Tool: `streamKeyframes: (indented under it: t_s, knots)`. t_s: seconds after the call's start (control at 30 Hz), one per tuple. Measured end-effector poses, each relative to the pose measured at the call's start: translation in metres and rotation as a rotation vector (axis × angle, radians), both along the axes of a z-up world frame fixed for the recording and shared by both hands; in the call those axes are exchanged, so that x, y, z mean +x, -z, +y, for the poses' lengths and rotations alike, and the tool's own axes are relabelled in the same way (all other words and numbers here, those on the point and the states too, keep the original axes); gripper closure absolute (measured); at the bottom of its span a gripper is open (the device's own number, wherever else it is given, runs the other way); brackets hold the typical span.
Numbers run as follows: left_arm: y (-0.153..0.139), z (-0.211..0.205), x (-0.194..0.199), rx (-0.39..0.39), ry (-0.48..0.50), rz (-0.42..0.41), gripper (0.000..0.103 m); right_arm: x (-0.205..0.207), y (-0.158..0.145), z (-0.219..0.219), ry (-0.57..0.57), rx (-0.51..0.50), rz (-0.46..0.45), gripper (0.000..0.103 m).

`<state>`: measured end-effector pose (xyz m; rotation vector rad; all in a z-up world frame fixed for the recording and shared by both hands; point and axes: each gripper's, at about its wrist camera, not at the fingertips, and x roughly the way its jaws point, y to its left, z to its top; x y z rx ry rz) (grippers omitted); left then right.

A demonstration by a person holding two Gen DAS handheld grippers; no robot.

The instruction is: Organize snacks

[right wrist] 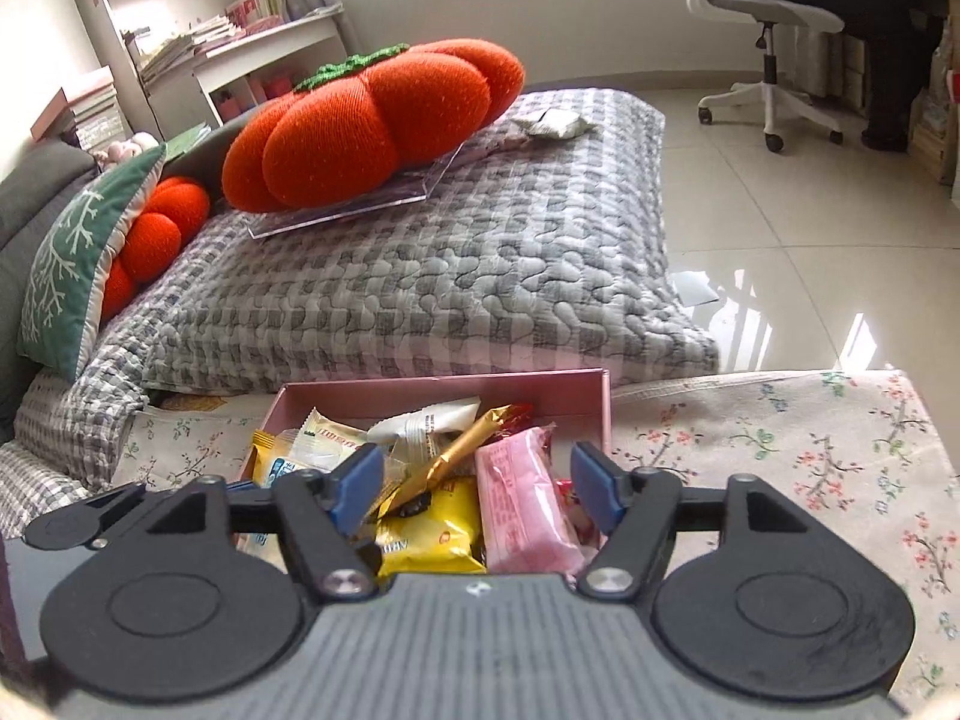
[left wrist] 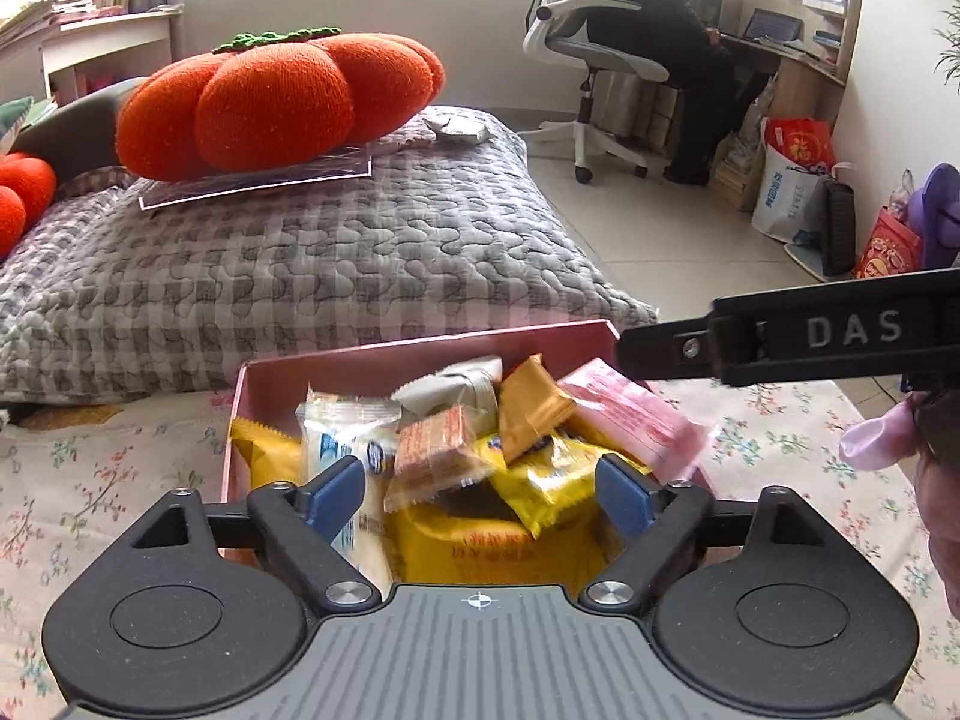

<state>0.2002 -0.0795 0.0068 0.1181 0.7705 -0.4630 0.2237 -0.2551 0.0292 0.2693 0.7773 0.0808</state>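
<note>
A pink box point(left wrist: 420, 348) point(right wrist: 456, 387) stands on a floral cloth and holds several wrapped snacks. Among them are yellow packets point(left wrist: 552, 480) point(right wrist: 432, 525), a pink packet point(left wrist: 636, 420) point(right wrist: 522, 504), an orange-brown wafer pack point(left wrist: 435, 456), a gold wrapper point(left wrist: 531, 411) point(right wrist: 456, 456) and white packets point(left wrist: 342, 444) point(right wrist: 432, 420). My left gripper point(left wrist: 480, 489) is open and empty, hovering over the box's near part. My right gripper point(right wrist: 477, 489) is open and empty above the pink packet. Its black arm point(left wrist: 798, 336) shows at the right of the left wrist view.
A grey checked quilt point(left wrist: 300, 252) point(right wrist: 450, 264) lies behind the box, carrying an orange pumpkin cushion point(left wrist: 282, 102) point(right wrist: 372, 126) on a clear sheet and a silver packet point(left wrist: 459, 129) point(right wrist: 555, 120). A green pillow point(right wrist: 78, 258) lies left. A person sits on an office chair point(left wrist: 594, 54) beyond the tiled floor.
</note>
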Motion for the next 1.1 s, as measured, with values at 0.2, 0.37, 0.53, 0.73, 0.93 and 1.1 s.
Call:
streamKeyframes:
  t_s: [0.2,0.37,0.53,0.73,0.93,1.1]
  knots:
    - [-0.001,0.016,-0.028,0.035,-0.117,0.051,0.009,-0.035,-0.005,-0.004,0.032,-0.109,-0.042,0.015]
    - [0.002,0.031,-0.062,0.068,-0.167,0.059,0.004,-0.07,0.004,-0.007,0.058,-0.153,-0.035,0.012]
    - [0.012,0.048,-0.095,0.1,-0.216,0.092,0.001,-0.109,0.016,0.01,0.06,-0.226,-0.025,0.005]
    - [0.024,0.064,-0.122,0.125,-0.277,0.126,0.001,-0.141,0.025,0.031,0.052,-0.271,-0.006,0.002]
    - [0.019,0.066,-0.139,0.13,-0.314,0.091,0.001,-0.159,0.028,0.041,0.037,-0.251,-0.012,0.001]
    - [0.009,0.063,-0.147,0.154,-0.324,0.024,0.001,-0.164,0.029,0.042,0.024,-0.178,0.0,0.0]
